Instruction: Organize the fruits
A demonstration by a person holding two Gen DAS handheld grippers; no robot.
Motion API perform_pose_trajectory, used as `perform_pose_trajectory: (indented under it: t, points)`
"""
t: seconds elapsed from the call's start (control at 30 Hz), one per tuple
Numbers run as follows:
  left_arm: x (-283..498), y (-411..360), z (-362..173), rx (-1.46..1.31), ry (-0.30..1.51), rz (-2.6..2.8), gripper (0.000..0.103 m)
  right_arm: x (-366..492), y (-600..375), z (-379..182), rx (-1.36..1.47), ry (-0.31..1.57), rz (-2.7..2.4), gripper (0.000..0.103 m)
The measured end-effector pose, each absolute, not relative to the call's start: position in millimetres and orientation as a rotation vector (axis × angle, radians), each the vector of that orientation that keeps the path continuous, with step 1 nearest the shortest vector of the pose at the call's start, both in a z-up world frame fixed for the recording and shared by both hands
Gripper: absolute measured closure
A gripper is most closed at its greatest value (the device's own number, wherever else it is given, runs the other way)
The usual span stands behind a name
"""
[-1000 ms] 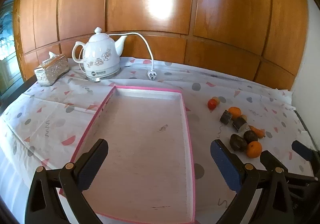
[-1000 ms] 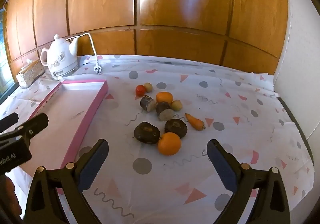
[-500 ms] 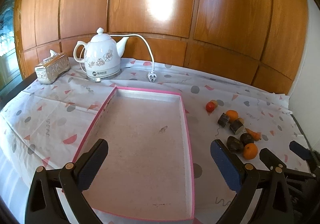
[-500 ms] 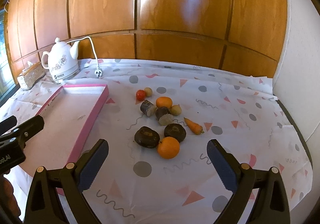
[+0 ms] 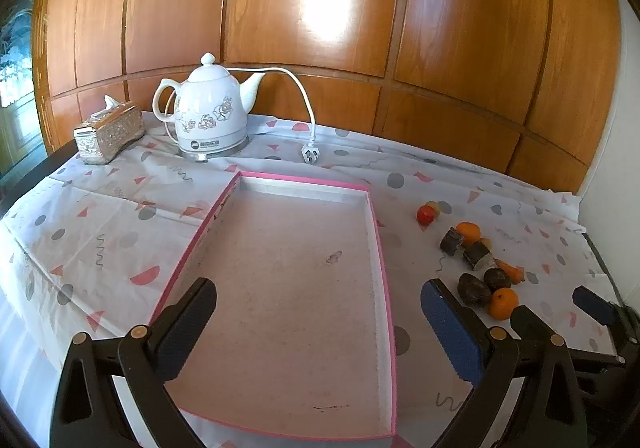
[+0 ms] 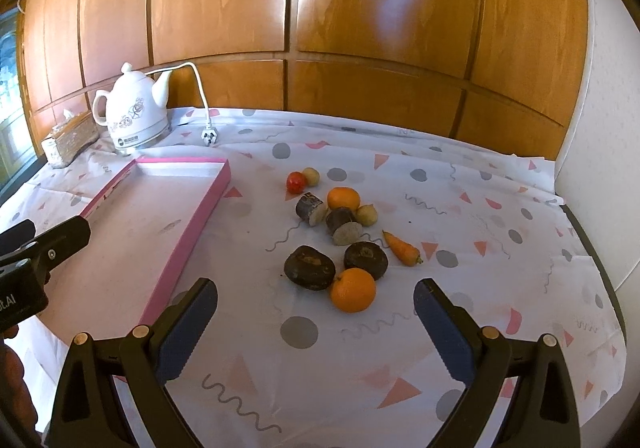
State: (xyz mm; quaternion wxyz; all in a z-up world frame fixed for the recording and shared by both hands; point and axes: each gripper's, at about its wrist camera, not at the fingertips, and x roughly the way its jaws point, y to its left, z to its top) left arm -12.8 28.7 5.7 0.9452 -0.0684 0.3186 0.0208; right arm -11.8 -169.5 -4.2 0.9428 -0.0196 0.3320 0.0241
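Observation:
A shallow pink-rimmed tray (image 5: 383,288) (image 6: 208,203) lies on the patterned tablecloth with nothing in it. To its right sits a cluster of produce: a near orange (image 6: 353,290) (image 5: 503,303), a far orange (image 6: 343,198), two dark round fruits (image 6: 309,268) (image 6: 366,259), two cut dark cylinders (image 6: 310,207), a carrot (image 6: 401,248), a red tomato (image 6: 295,182) (image 5: 425,214) and small pale fruits. My left gripper (image 5: 318,328) is open above the tray's near half. My right gripper (image 6: 315,328) is open just short of the near orange.
A white electric kettle (image 5: 208,113) (image 6: 134,111) with cord and loose plug (image 5: 310,155) stands behind the tray. A silver tissue box (image 5: 109,133) sits at the back left. Wood panelling backs the table; a white wall (image 6: 600,127) bounds the right.
Both grippers have pulled back and risen a little, so the tray and the fruit look slightly farther away. Nothing on the table has moved; both stay open.

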Motion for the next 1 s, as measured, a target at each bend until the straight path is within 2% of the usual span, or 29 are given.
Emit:
perform_pose_trajectory:
  t: [0.2, 0.3, 0.63, 0.8, 0.87, 1.0]
  points:
    - [-12, 27, 6, -0.130, 0.654, 0.035, 0.000, -7, -172, -9, -0.031, 0.699, 0.053, 0.003]
    - [-10, 24, 6, -0.120, 0.660, 0.024, 0.000, -5, -178, -14, -0.003, 0.724, 0.053, 0.009]
    - [3, -1, 5, -0.037, 0.676, -0.004, 0.000, 4, -200, -17, 0.046, 0.733, 0.039, 0.012]
    - [9, -10, 4, -0.013, 0.683, -0.028, 0.000, 11, -210, -21, 0.074, 0.756, 0.053, 0.028]
    - [12, -14, 2, -0.008, 0.690, -0.036, 0.000, 14, -214, -23, 0.086, 0.765, 0.054, 0.044]
    - [19, -25, 1, 0.010, 0.701, -0.063, 0.000, 19, -223, -27, 0.111, 0.787, 0.071, 0.057]
